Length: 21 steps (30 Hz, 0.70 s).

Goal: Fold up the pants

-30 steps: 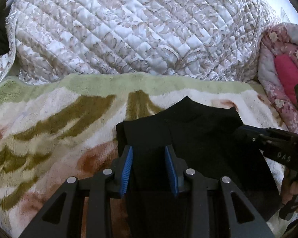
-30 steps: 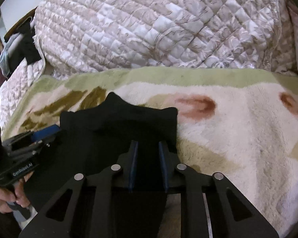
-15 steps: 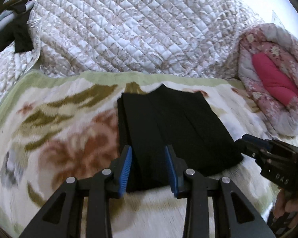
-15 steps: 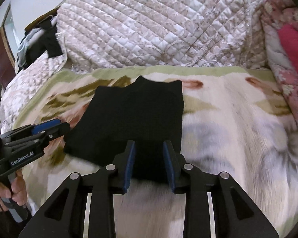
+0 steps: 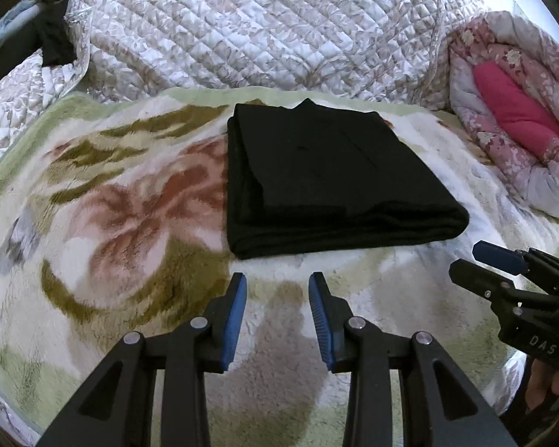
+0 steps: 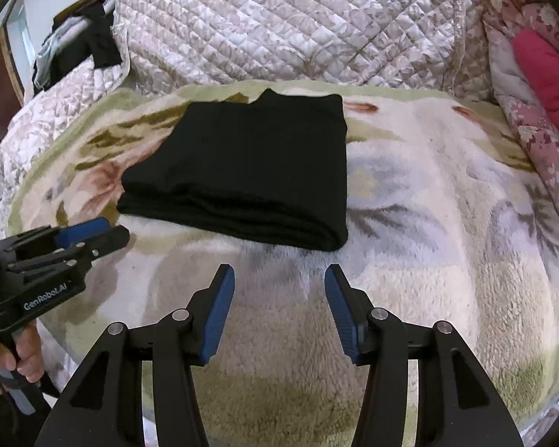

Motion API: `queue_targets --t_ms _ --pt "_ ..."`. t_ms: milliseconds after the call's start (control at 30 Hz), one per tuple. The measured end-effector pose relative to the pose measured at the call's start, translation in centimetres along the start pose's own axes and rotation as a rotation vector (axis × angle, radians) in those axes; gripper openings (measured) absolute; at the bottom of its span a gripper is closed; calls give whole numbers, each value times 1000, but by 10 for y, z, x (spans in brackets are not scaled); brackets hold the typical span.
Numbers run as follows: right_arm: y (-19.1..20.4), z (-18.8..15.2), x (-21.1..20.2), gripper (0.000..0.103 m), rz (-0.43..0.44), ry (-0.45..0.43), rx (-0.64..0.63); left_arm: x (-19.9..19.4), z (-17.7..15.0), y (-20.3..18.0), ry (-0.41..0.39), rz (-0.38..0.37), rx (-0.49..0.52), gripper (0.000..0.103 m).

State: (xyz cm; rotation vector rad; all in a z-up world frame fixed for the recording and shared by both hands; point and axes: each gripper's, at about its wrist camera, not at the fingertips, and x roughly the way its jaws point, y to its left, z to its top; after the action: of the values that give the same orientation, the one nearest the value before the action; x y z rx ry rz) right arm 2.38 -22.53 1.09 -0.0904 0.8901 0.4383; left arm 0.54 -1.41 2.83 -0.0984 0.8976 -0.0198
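Pants [image 5: 328, 182] look pretty much done from the left wrist camera: a flat black rectangle, several layers thick, lying on the fuzzy flowered blanket [image 5: 111, 223] with the rounded fold edge facing the camera and the stacked edges showing down its left side. One little corner pokes up at the far end, so it's not a perfectly square stack, but close. The left gripper [image 5: 277, 316] hangs over bare blanket just short of the near edge, jaws apart, nothing between them and nothing touching the cloth. The right gripper [image 5: 503, 264] shows at the right edge of this view, also clear of the pants. Behind everything there's a quilted bedspread [image 5: 261, 26] and a bundled pink floral quilt [image 5: 510, 111] off to the right.

Right wrist camera, same story from the other side. The pants [image 6: 249, 171] sit near the far edge of the blanket [image 6: 428, 205], layers lined up along the near fold. The right gripper [image 6: 279, 305] is over bare blanket near that edge, jaws opening, empty. The left gripper [image 6: 93, 236] is low on the left, a hand [image 6: 15, 357] on its handle, just beside the bundle's near corner but not on it.

My guess: folding is basically finished. At most, tuck that far corner or smooth the top.
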Motion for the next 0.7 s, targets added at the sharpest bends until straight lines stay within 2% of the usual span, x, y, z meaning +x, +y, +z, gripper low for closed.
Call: queue_targets --t_ms 133,367,700 --pt "4 -3 10 51 -21 25 -22 8 -3 2 17 17 4 37" --pt "8 -4 16 59 -39 23 -31 11 -7 0 11 28 29 43" --pt "9 -4 16 60 -47 17 -44 12 -9 -2 8 33 42 49"
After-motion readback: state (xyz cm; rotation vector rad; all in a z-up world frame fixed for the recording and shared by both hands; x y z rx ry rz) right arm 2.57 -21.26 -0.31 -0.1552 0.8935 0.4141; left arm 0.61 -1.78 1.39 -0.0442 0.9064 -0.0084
